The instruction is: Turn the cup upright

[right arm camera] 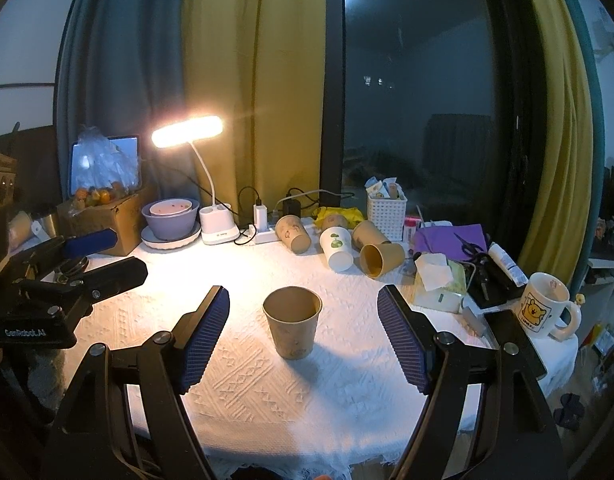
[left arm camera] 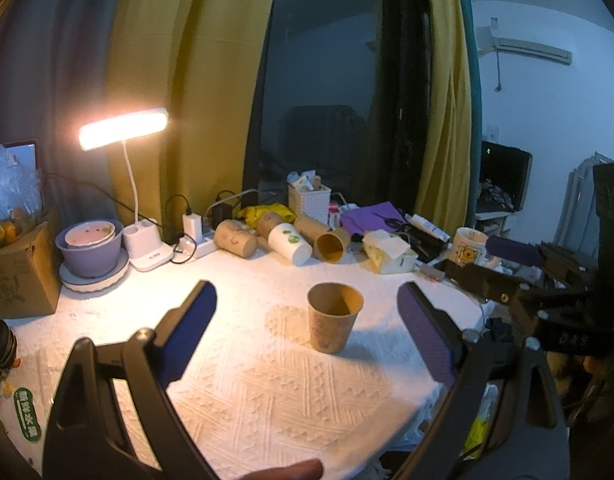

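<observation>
A brown paper cup (left arm camera: pixel 334 317) stands upright, mouth up, on the white textured cloth (left arm camera: pixel 267 392); it also shows in the right wrist view (right arm camera: pixel 292 327). My left gripper (left arm camera: pixel 309 300) is open and empty, its blue pads wide apart, the cup just beyond and between them. My right gripper (right arm camera: pixel 303 300) is open and empty, with the cup between and a little beyond its pads. The right gripper shows at the right edge of the left wrist view (left arm camera: pixel 519 276). The left gripper shows at the left of the right wrist view (right arm camera: pixel 103 256).
Several paper cups (right arm camera: pixel 335 242) lie on their sides at the back of the table. A lit desk lamp (right arm camera: pixel 187 131), a purple bowl (right arm camera: pixel 171 216), a cardboard box (right arm camera: pixel 107 216), a white basket (right arm camera: pixel 386 208), a tissue pack (right arm camera: pixel 439 282) and a bear mug (right arm camera: pixel 543 306) ring the cloth.
</observation>
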### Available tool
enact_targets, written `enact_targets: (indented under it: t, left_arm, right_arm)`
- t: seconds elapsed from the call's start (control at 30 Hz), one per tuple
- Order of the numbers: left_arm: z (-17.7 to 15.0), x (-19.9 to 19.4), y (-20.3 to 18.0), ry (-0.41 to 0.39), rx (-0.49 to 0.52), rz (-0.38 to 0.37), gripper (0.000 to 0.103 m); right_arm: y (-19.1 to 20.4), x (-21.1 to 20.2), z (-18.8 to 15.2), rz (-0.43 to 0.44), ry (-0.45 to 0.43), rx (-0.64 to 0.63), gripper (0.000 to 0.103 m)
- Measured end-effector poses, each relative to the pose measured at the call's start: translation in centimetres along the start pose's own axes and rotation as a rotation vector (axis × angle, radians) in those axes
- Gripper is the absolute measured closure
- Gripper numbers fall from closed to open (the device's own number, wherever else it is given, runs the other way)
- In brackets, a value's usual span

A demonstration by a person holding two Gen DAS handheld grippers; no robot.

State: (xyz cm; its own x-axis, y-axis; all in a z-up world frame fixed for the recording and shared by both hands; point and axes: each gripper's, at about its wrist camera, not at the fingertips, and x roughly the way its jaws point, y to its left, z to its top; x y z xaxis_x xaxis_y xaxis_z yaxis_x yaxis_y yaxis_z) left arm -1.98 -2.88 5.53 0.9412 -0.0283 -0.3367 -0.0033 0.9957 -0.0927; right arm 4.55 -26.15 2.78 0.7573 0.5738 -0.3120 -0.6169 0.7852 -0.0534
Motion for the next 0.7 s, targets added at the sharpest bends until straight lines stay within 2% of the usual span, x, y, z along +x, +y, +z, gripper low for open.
enact_targets:
  t: [0.43, 0.7]
  left_arm:
    - [0.09, 0.31, -0.01, 0.008, 0.010, -0.008, 0.010]
    - [-0.14, 0.47, 0.39, 0.011, 0.023, 0.014, 0.010]
  right_arm:
    - [-0.02, 0.28, -0.22, 0.003, 0.008, 0.001, 0.024]
    - [0.08, 0.41, -0.42, 0.008, 0.012, 0.001, 0.024]
